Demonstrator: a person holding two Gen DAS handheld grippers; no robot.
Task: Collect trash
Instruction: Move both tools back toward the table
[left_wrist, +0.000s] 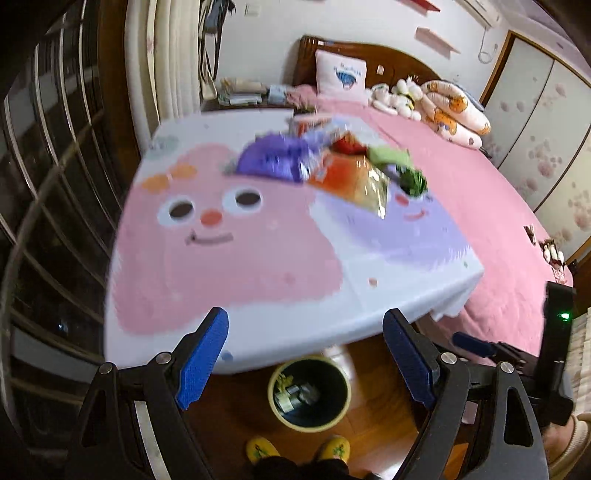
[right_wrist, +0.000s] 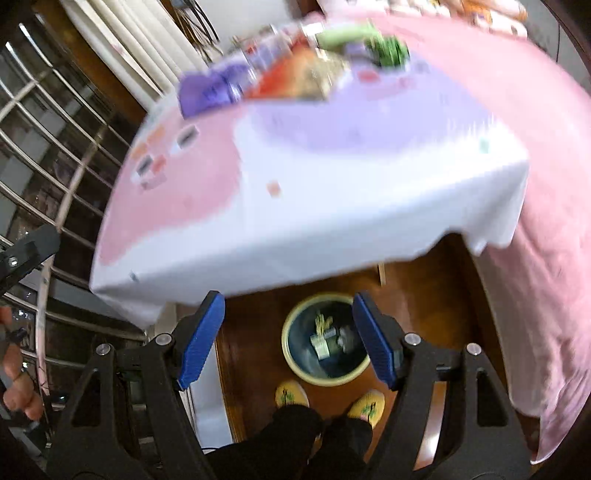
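A heap of trash lies at the far side of the table: a purple bag (left_wrist: 271, 157), an orange and clear wrapper (left_wrist: 351, 177), a green packet (left_wrist: 389, 155) and a dark green wad (left_wrist: 413, 181). The heap also shows blurred in the right wrist view (right_wrist: 295, 74). A round trash bin (left_wrist: 309, 393) with some waste inside stands on the floor below the table's near edge, also in the right wrist view (right_wrist: 327, 345). My left gripper (left_wrist: 304, 332) is open and empty above the table's near edge. My right gripper (right_wrist: 288, 314) is open and empty above the bin.
The table wears a cartoon cloth (left_wrist: 229, 266) in pink, white and lilac. A bed with a pink cover (left_wrist: 491, 221) stands to the right, with pillows and plush toys at its head. A window grille (left_wrist: 48, 184) is on the left. The person's yellow slippers (right_wrist: 291, 397) stand by the bin.
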